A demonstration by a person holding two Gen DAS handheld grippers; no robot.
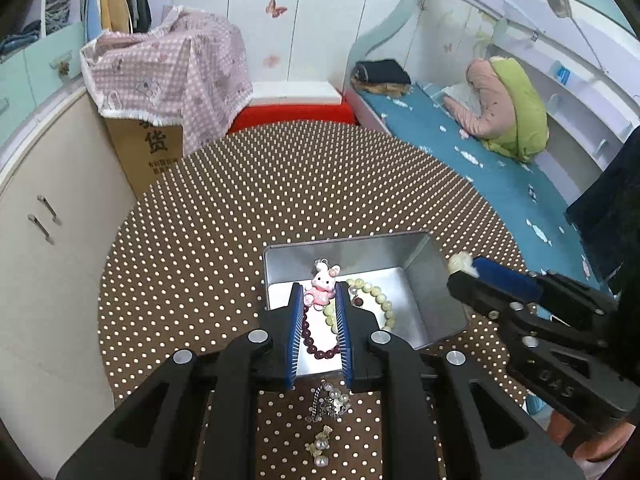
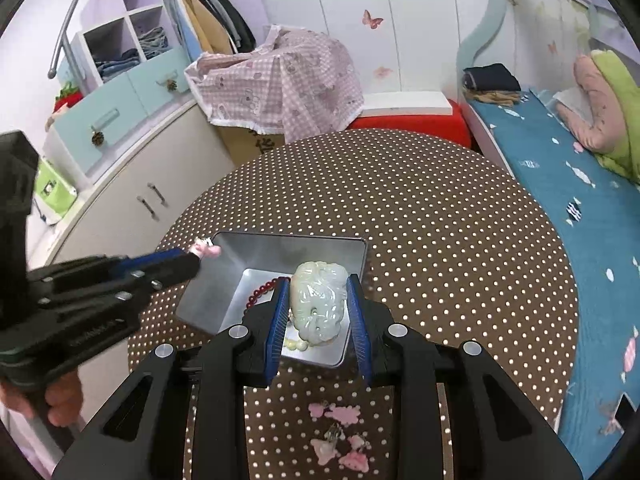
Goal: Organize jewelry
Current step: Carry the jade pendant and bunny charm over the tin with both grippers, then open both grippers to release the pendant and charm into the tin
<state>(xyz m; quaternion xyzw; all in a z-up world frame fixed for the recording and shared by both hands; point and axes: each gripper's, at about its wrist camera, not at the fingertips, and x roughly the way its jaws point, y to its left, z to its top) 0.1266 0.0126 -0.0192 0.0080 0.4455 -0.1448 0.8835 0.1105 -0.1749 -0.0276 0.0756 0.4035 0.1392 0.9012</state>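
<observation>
My left gripper (image 1: 319,294) is shut on a pink bunny charm (image 1: 322,285), holding it above an open metal tin (image 1: 416,268). In the tin lie a dark red bead bracelet (image 1: 314,346) and a pale green bead bracelet (image 1: 376,296). My right gripper (image 2: 318,306) is shut on a pale jade carved pendant (image 2: 318,300), also over the tin (image 2: 224,284). The right gripper (image 1: 466,266) shows at the tin's right side in the left wrist view. In the right wrist view the left gripper (image 2: 204,254) hangs at the tin's left rim.
The tin sits on a round table with a brown dotted cloth (image 1: 280,184). A chain with pearl beads (image 1: 330,400) and pearl earrings (image 1: 320,446) lie on the cloth under my left gripper. Pink hair clips (image 2: 340,414) and small charms (image 2: 344,450) lie under the right one. A bed (image 1: 480,160) runs along the right.
</observation>
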